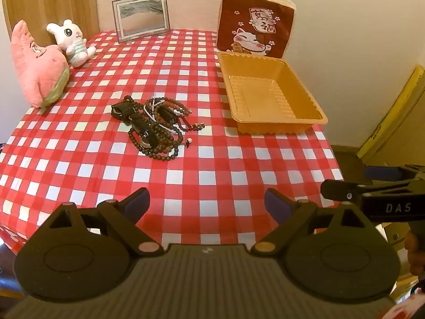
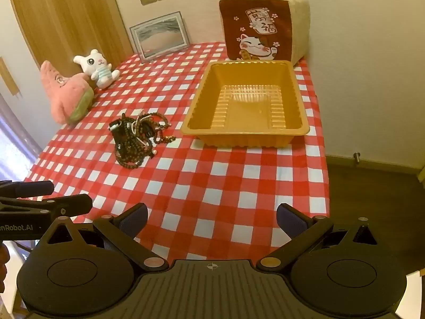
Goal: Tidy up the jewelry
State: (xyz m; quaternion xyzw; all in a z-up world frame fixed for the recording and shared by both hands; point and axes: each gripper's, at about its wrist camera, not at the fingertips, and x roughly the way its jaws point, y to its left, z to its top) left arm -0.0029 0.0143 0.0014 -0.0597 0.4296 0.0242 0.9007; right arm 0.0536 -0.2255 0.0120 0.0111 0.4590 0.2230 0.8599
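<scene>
A tangled pile of dark bead bracelets, necklaces and black clips (image 1: 154, 125) lies on the red-and-white checked tablecloth (image 1: 186, 180), mid-table; it also shows in the right wrist view (image 2: 138, 138). An empty orange plastic tray (image 1: 268, 93) stands to its right, also in the right wrist view (image 2: 247, 103). My left gripper (image 1: 207, 204) is open and empty, held near the table's front edge, well short of the pile. My right gripper (image 2: 211, 219) is open and empty, also at the front edge. Each gripper shows at the side of the other's view.
A pink star plush (image 1: 37, 66) and a white bunny plush (image 1: 71, 42) sit at the left. A framed picture (image 1: 142, 16) and a lucky-cat cushion (image 1: 256, 26) stand against the back wall. The table's right edge drops to a wooden floor (image 2: 372, 186).
</scene>
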